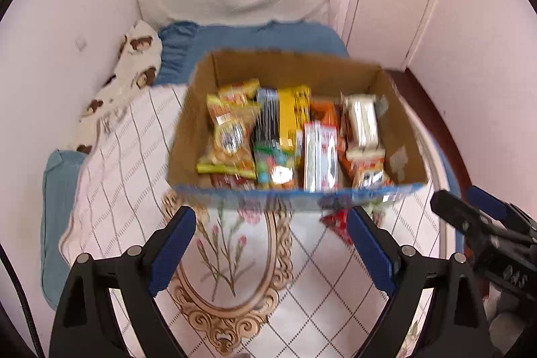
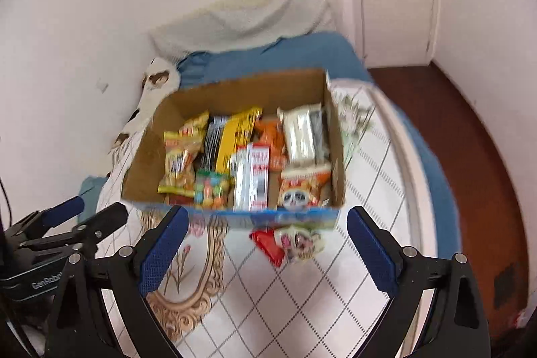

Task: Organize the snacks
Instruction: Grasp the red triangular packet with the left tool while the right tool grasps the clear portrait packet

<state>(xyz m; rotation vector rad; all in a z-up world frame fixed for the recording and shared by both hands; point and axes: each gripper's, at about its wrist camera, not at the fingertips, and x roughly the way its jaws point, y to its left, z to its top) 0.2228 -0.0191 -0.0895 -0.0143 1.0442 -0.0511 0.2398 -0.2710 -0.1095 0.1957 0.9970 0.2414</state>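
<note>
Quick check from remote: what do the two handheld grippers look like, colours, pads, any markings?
Both the left gripper and right gripper have matte black, triangular-framed fingers with silver pivot screws and textured blue pads. The left body carries white "GenRobot" lettering, partly cut off. A thin black cable runs at frame left.

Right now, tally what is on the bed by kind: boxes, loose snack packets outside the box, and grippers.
Cardboard box holding snacks: 1
Loose snack packets outside it, the red packet and the cartoon-print packet: 2
Grippers, both open and empty, left gripper and right gripper: 2
Total: 5
</note>
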